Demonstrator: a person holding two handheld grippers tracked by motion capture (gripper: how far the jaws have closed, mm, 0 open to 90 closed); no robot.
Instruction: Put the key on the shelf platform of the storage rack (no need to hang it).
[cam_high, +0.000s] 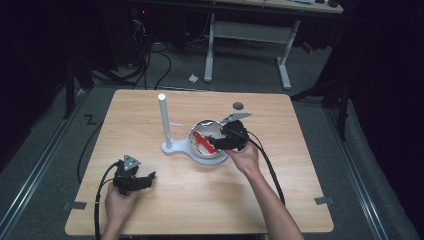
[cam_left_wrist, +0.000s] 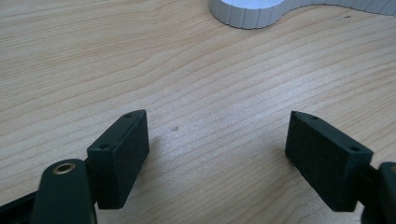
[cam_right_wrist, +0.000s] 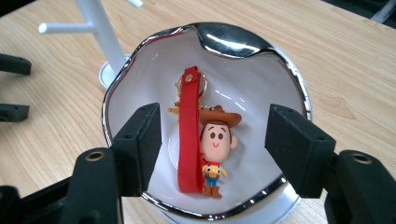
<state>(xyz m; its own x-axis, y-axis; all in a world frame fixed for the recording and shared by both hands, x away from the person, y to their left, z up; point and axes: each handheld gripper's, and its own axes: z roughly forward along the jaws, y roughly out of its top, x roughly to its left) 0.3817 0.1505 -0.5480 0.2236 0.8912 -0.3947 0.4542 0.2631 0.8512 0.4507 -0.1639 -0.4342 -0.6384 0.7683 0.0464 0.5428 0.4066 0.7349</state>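
Both jaws of our right gripper (cam_right_wrist: 212, 154) hang spread over the bowl (cam_right_wrist: 261, 46) mid-table, empty. Our keychain (cam_right_wrist: 201, 140) lies inside; closing crooked, we may pinch the rim and tip it. Our left gripper (cam_left_wrist: 217, 158) rests released near the front-left corner.

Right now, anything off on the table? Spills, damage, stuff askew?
Nothing stands out. The keychain with its red strap lies flat inside the silver-rimmed bowl, the white stand is upright, and the right gripper hovers open over the bowl. The left gripper is open above bare wood.
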